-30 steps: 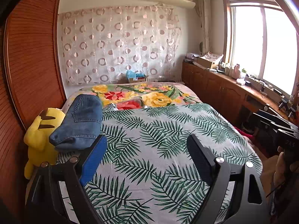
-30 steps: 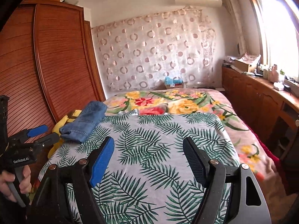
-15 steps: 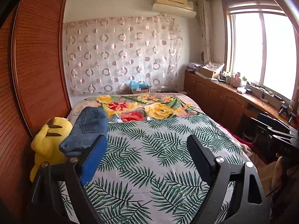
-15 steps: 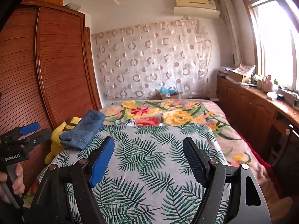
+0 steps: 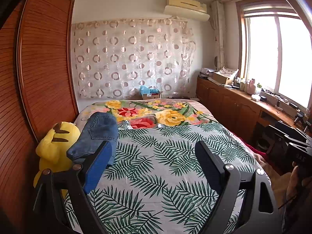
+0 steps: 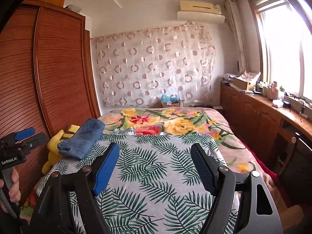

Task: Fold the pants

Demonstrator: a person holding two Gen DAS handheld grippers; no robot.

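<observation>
The folded blue jeans [image 5: 95,134] lie at the left edge of the bed, partly resting on a yellow plush toy; they also show in the right wrist view [image 6: 82,137]. My left gripper [image 5: 153,154] is open and empty, held above the palm-leaf sheet, with its left finger just in front of the jeans. My right gripper [image 6: 155,157] is open and empty above the same sheet, to the right of the jeans. The left gripper also shows at the left edge of the right wrist view [image 6: 25,139].
A yellow plush toy [image 5: 56,146] sits between the bed and the wooden wardrobe [image 5: 39,68]. A palm-leaf sheet [image 5: 165,175] covers the near bed, a floral blanket [image 5: 156,111] the far part. A wooden cabinet [image 5: 243,107] with clutter runs along the right under the window.
Both grippers have tilted upward and pulled back, so more wall and ceiling show. The jeans stay in place. Both grippers stay open.
</observation>
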